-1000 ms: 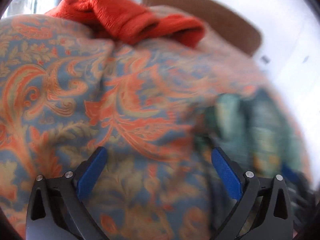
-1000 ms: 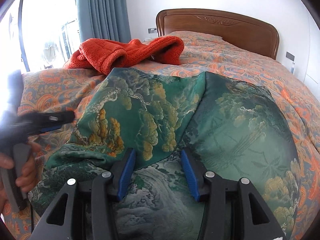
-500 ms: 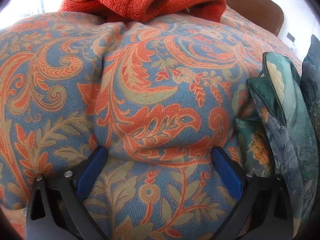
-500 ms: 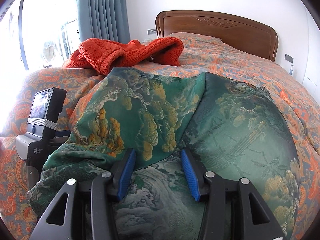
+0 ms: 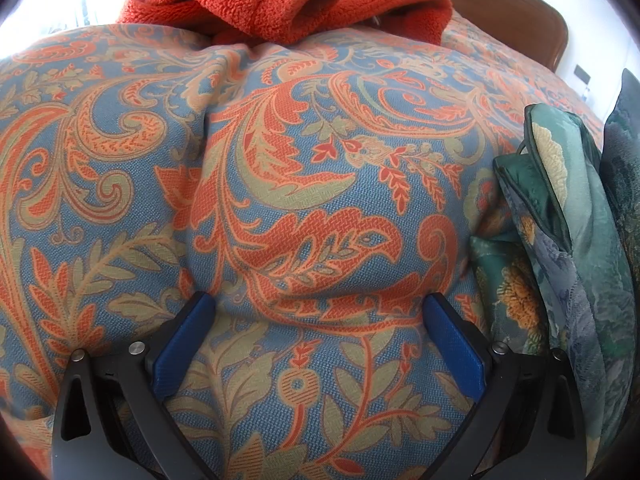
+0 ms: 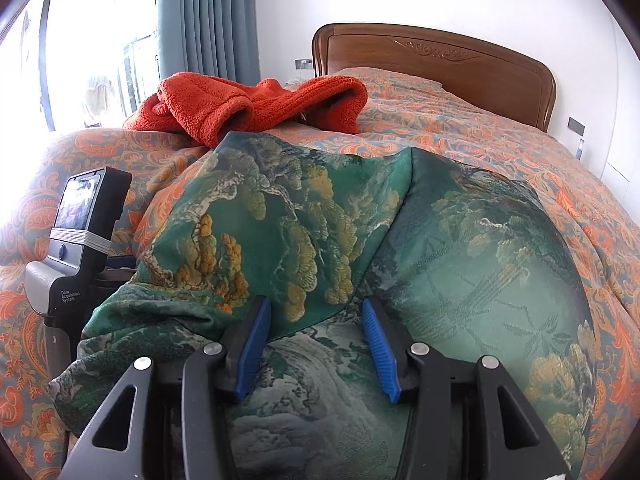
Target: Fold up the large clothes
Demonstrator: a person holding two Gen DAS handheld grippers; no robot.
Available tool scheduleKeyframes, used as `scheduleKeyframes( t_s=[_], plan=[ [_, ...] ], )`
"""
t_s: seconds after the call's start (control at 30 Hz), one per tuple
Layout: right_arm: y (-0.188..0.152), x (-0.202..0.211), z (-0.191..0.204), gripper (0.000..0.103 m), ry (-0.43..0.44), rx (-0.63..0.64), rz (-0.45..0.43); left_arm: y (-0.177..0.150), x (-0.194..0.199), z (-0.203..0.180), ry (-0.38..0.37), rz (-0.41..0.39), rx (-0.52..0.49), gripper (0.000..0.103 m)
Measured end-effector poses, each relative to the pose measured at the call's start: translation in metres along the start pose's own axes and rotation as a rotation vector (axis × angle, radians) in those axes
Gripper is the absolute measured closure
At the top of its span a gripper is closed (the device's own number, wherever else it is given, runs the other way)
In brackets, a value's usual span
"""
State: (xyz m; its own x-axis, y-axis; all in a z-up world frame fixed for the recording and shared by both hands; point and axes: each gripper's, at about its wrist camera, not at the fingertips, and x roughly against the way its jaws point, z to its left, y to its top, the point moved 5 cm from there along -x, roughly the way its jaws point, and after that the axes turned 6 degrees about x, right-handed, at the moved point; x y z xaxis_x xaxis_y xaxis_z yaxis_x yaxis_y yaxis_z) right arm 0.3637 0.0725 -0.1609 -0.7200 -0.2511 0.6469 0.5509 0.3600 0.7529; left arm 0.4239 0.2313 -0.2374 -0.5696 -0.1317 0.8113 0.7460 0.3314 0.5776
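A large green garment (image 6: 300,208) with a tree-and-mountain print lies folded on the bed. One folded layer slants across another. My right gripper (image 6: 316,303) rests low on it, jaws partly apart, and the slanted fold edge runs between the blue pads without being pinched. In the left wrist view the same garment's (image 5: 576,240) stacked edges show at the right. My left gripper (image 5: 319,300) stands wide open just left of them, over the bedspread (image 5: 280,160), with nothing between its fingers. The left tool's camera housing (image 6: 80,240) stands at the garment's left edge.
A crumpled orange fleece garment (image 6: 248,108) lies farther up the bed, toward a wooden headboard (image 6: 440,56). The orange and blue paisley bedspread (image 6: 500,132) covers the whole bed. A blue curtain (image 6: 208,20) and a bright window are at the back left.
The left gripper came down close to the bedspread and settled beside the green garment's left edge; its view went from blurred to sharp. The right gripper stayed where it was.
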Motion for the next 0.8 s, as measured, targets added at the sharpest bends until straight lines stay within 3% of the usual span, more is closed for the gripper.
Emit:
scheduleKeyframes(
  t_s=[0.8],
  plan=[
    [-0.0009,-0.0014,-0.0018,0.054,0.015,-0.011,0.008,-0.0035,0.0037,0.0046,-0.001,-0.008,0.006,0.000]
  ],
)
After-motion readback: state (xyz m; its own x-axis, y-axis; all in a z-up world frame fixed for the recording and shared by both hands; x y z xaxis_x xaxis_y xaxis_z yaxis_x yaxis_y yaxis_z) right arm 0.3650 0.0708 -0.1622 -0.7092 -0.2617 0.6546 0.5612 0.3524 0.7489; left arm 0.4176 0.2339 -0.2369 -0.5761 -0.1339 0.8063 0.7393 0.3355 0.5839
